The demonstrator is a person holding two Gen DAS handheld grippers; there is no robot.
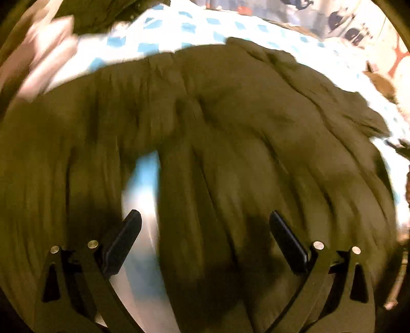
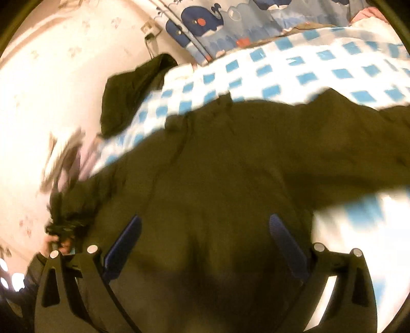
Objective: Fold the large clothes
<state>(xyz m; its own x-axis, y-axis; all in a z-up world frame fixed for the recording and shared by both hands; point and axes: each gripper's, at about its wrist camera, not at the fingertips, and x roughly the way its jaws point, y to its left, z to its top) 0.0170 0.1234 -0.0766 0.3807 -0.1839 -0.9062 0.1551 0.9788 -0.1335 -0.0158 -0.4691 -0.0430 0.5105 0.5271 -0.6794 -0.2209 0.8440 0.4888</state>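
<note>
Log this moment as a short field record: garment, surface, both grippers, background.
garment: dark olive garment, wrinkled, spread over the bed
surface: blue-and-white checked bedsheet
left hand-held gripper: open, above the garment, holding nothing
right hand-held gripper: open, above the garment, holding nothing
background: whale-print fabric beyond the bed
image quality: motion blur

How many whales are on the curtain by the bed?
2 clear in the right wrist view: a big whale at the top and a smaller whale lower left. More may be hidden or blurred.
</note>
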